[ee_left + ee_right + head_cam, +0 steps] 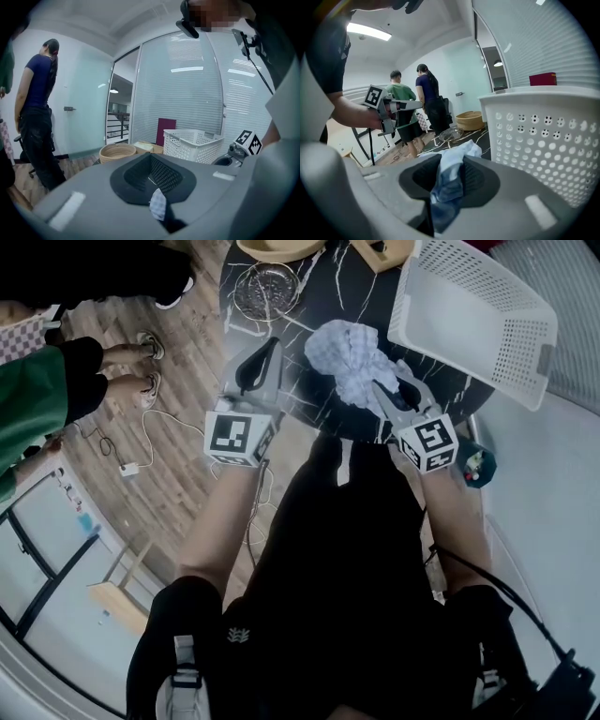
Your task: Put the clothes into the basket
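A light blue checked cloth (pixel 349 360) lies bunched on the black marble table (pixel 319 298), in front of the white perforated basket (pixel 525 326). My right gripper (pixel 382 388) is shut on the cloth's near right edge, and in the right gripper view blue fabric (pixel 449 174) fills its jaws (pixel 443 187), with the basket wall (pixel 543 136) close on the right. My left gripper (pixel 274 345) reaches the cloth's left side. In the left gripper view its jaws (pixel 157 201) pinch a small checked corner (pixel 158 204), and the basket (pixel 194 145) stands beyond.
A woven bowl (pixel 272 247) and a wire metal bowl (pixel 265 289) sit at the table's far side, beside a wooden box (pixel 380 249). People stand on the wooden floor to the left (pixel 56 381), with cables and a plug (pixel 129 468) near them. Glass walls surround the room.
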Demonstrator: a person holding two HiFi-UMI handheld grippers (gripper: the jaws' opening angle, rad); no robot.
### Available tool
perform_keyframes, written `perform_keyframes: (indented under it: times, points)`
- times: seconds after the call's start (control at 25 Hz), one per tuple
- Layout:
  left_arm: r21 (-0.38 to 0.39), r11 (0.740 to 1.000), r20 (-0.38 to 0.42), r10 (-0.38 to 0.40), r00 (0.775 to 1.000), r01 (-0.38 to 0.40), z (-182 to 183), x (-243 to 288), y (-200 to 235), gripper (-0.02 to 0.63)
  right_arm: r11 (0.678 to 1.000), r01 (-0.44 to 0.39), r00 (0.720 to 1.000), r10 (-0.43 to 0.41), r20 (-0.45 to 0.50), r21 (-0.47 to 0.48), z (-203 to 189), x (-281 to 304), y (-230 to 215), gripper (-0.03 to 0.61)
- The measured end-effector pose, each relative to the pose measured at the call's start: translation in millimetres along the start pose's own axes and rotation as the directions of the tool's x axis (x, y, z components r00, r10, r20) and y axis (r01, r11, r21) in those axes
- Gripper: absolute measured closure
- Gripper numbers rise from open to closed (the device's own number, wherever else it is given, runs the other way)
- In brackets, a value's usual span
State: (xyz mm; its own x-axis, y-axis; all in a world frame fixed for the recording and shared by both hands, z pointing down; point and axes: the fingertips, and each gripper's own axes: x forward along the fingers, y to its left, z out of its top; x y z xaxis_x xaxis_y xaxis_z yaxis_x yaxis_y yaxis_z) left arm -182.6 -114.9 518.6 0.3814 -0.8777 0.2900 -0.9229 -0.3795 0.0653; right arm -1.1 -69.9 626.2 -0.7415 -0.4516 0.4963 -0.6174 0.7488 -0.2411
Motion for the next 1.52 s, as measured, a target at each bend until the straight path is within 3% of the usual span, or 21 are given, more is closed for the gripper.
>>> perform_keyframes:
  times: [1.52]
  points:
    - [0.026,1.000,0.125,-0.012,0.992,0.008,84.7,-41.1,3.1,0.607,0.999,0.012,0.976,-0.002,0.217,-0.046,144.9,-59.5,35.0,0.468]
